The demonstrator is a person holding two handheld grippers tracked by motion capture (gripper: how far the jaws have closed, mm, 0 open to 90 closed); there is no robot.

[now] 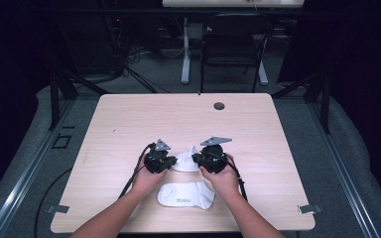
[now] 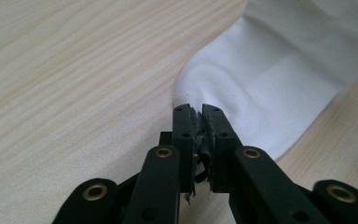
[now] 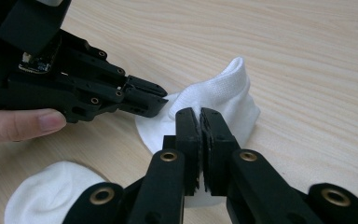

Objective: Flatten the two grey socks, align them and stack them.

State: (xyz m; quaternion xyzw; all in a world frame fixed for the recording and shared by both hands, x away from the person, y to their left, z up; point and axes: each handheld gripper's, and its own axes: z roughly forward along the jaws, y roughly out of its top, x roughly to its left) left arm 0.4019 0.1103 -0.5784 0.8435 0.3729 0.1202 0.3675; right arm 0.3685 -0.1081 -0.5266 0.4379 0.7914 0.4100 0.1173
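On the light wooden counter [image 1: 129, 119] a small white sock [image 1: 186, 161] sits bunched up between the two tongs, its cuff standing up off the wood. The left tongs [image 1: 167, 164] have their jaws drawn together on the sock's left edge; in the left gripper view [image 2: 199, 108] the two black tips meet right at the fold of white cloth [image 2: 270, 74], with almost no gap between the pads. The right tongs [image 1: 197, 159] are likewise closed, pinching the near side of the same sock; in the right gripper view [image 3: 199, 112] the jaws stand pressed together with the ribbed fabric [image 3: 219, 93] rising just beyond them, and the left tongs [image 3: 161, 99] come in from the left with their tips on the cloth. A fingertip of the left hand [image 3: 23, 125] lies under that tool's body.

A second white sock [image 1: 186, 194] lies flat nearer the person, just beside the wrists of both hands, apart from the bunched one. At the far edge of the counter there is a small dark round grommet [image 1: 219, 105]
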